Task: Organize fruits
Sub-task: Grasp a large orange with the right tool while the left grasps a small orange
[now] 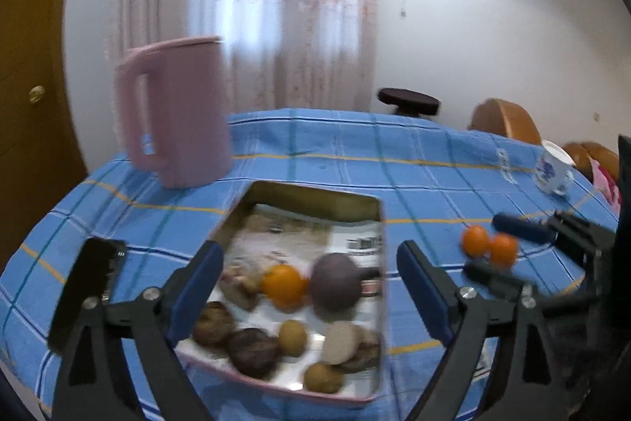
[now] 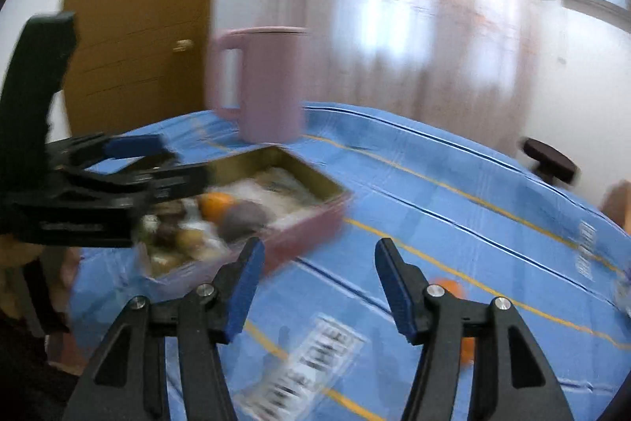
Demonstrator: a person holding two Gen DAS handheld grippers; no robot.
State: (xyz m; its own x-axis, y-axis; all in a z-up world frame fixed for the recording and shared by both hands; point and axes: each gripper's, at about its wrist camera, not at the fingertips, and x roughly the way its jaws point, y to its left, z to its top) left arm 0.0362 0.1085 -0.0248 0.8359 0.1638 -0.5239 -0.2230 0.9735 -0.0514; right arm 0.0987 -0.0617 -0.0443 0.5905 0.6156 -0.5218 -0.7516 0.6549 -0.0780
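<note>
A metal tin tray (image 1: 315, 195) sits on the blue checked tablecloth and holds an orange (image 1: 284, 285), a purple round fruit (image 1: 336, 282) and several brown fruits. My left gripper (image 1: 309, 287) is open and empty over the tray's near part. Two oranges (image 1: 489, 246) lie on the cloth to the right, between the fingers of my right gripper (image 1: 503, 249), which is open there. In the right wrist view my right gripper (image 2: 319, 287) is open and empty above the cloth, with an orange (image 2: 449, 287) behind its right finger. The tray (image 2: 311, 231) lies to its left, under the left gripper (image 2: 154, 160).
A pink jug (image 1: 179, 113) stands behind the tray. A white mug with a blue print (image 1: 552, 168) stands at the table's far right. A black phone-like slab (image 1: 84, 290) lies left of the tray. A dark stool (image 1: 408, 101) and wooden chairs stand beyond the table.
</note>
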